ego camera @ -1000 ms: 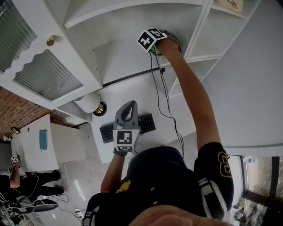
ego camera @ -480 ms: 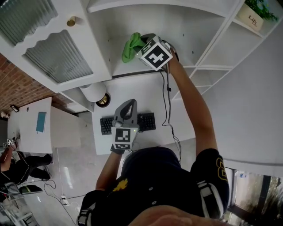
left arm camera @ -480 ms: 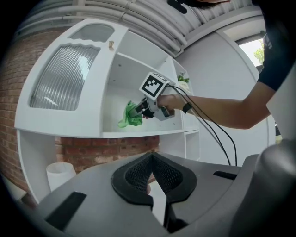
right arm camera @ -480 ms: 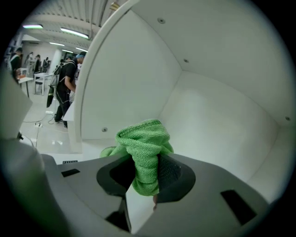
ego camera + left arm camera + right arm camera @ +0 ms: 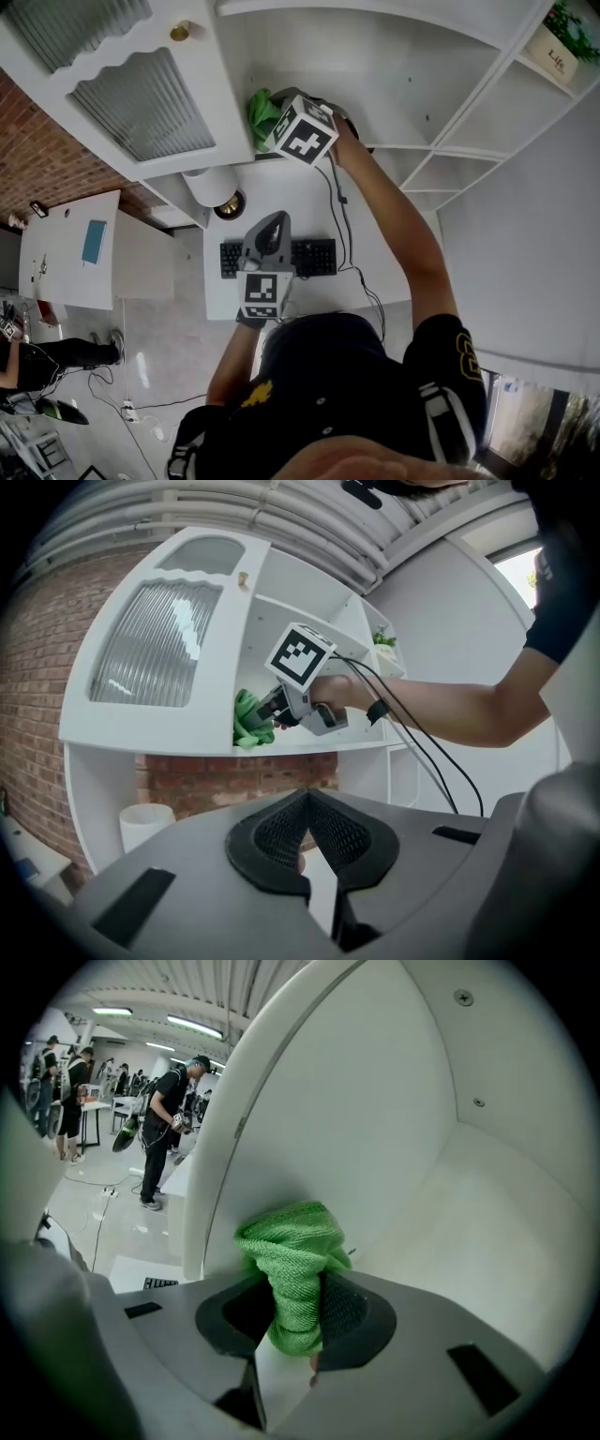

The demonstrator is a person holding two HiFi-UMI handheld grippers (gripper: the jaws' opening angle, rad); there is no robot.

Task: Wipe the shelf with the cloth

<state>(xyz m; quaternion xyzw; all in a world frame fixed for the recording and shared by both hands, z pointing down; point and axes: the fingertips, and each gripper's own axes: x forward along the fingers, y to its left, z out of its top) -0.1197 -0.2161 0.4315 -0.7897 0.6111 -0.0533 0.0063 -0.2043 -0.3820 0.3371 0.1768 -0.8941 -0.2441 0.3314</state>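
The green cloth (image 5: 262,109) is bunched at the left end of the white shelf (image 5: 375,66), against the shelf's side wall (image 5: 328,1129). My right gripper (image 5: 277,120) is shut on the cloth (image 5: 292,1274), which fills the gap between its pads and sticks out past them. Seen from the left gripper view, the cloth (image 5: 247,721) hangs over the front edge of the shelf board (image 5: 319,747), with the right gripper (image 5: 277,708) behind it. My left gripper (image 5: 271,223) is held low over the desk, away from the shelf, shut with nothing in it (image 5: 307,797).
A ribbed-glass cabinet door (image 5: 141,89) with a brass knob (image 5: 179,31) borders the shelf on the left. Below lie a white desk (image 5: 375,272), a black keyboard (image 5: 314,255) and a white cylinder (image 5: 204,187). Cables (image 5: 349,234) trail from the right gripper. A potted plant (image 5: 562,42) sits far right. People (image 5: 167,1119) stand in the room beyond.
The right gripper has carried the cloth leftward along the shelf to its left wall. The left gripper has stayed where it was.
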